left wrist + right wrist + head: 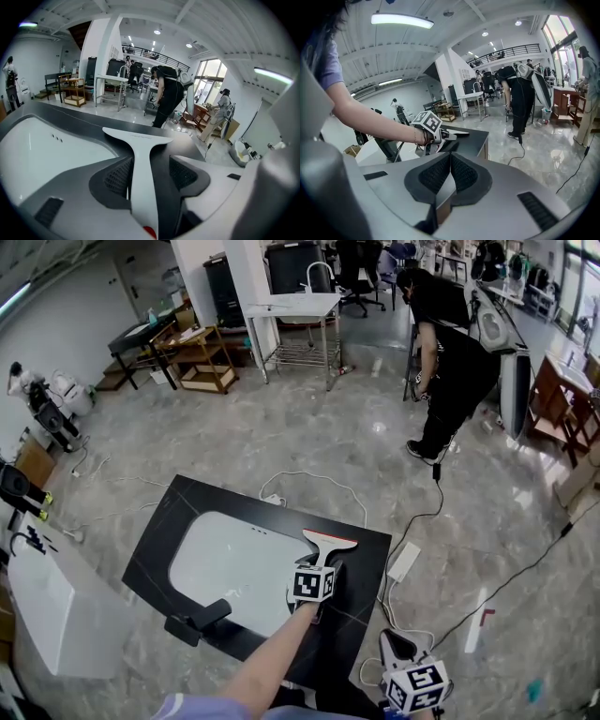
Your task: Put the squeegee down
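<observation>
The white T-shaped squeegee [328,542] lies on the black countertop [187,512], right of the white sink basin [234,563], its blade pointing away from me. My left gripper [323,568] sits over its handle. In the left gripper view the squeegee [140,154] runs between the jaws of the left gripper [150,173], which stand open with a gap on the right side. My right gripper [398,648] hangs off the counter's near right corner, shut and empty [450,161]. From there I see the left gripper [440,136] and the squeegee [457,132].
A black faucet [197,622] stands at the basin's near edge. Cables [412,521] and a power strip [405,561] lie on the floor to the right. A person in black [450,371] bends over beyond. A white cabinet [47,606] stands on the left.
</observation>
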